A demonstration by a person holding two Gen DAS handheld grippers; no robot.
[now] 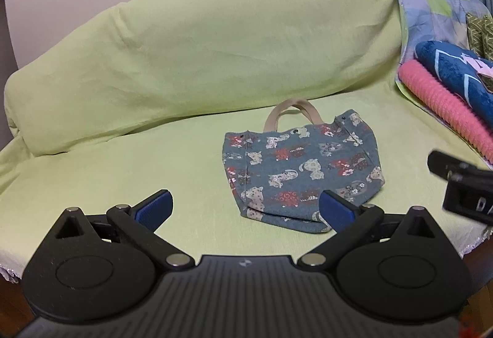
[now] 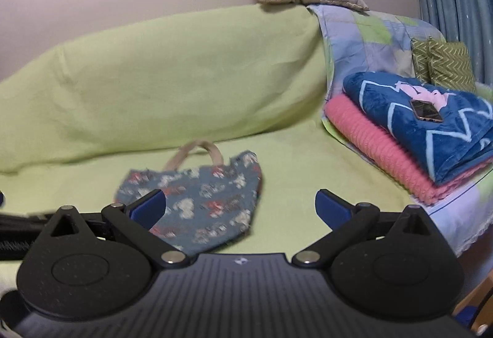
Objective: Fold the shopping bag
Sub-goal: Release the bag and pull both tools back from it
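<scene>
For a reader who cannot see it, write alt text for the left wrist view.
A small blue cat-print shopping bag lies flat and unfolded on a green-covered sofa, handles towards the backrest. The open left gripper hovers before it, holding nothing; folded blankets sit at right.

Home: covered sofa [image 1: 215, 39], folded blankets [image 2: 425, 134]

Blue cat-print bag [image 1: 303, 167], beige handles [image 1: 292, 113]; lime sofa cover [image 1: 185, 61]; pink knit [image 2: 382, 153]; blue zigzag blanket [image 2: 431, 128].
</scene>
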